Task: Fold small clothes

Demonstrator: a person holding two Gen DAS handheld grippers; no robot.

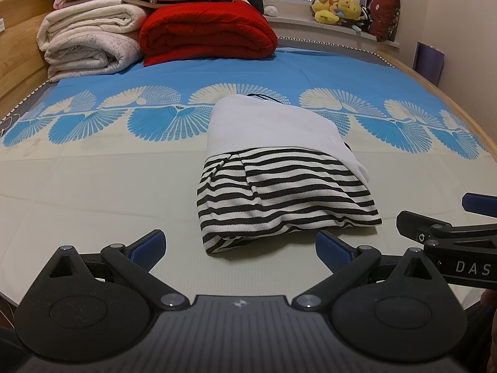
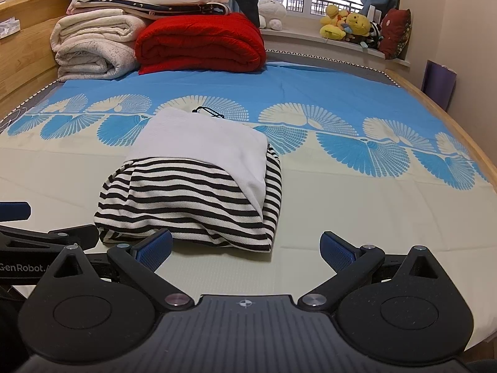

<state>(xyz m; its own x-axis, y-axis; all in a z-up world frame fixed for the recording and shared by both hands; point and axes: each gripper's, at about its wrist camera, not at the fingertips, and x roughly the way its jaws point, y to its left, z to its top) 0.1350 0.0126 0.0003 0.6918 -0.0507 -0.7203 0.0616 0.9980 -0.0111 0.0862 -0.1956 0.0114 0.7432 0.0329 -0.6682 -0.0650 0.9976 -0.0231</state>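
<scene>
A small garment (image 1: 279, 168), white on top with black-and-white stripes below, lies folded into a compact bundle on the bed; it also shows in the right wrist view (image 2: 198, 183). A black cord (image 2: 208, 112) sticks out at its far edge. My left gripper (image 1: 240, 247) is open and empty, just short of the bundle's near edge. My right gripper (image 2: 245, 247) is open and empty, near the bundle's near right corner; it shows at the right of the left wrist view (image 1: 447, 217). The left gripper shows at the left edge of the right wrist view (image 2: 46, 222).
The bed sheet (image 1: 93, 180) is cream near me and blue with fan patterns farther off. Folded white quilts (image 1: 90, 40) and a red blanket (image 1: 208, 31) are stacked at the far left. Plush toys (image 1: 338, 9) sit on the windowsill. A wooden bed frame (image 1: 450, 99) curves along the right.
</scene>
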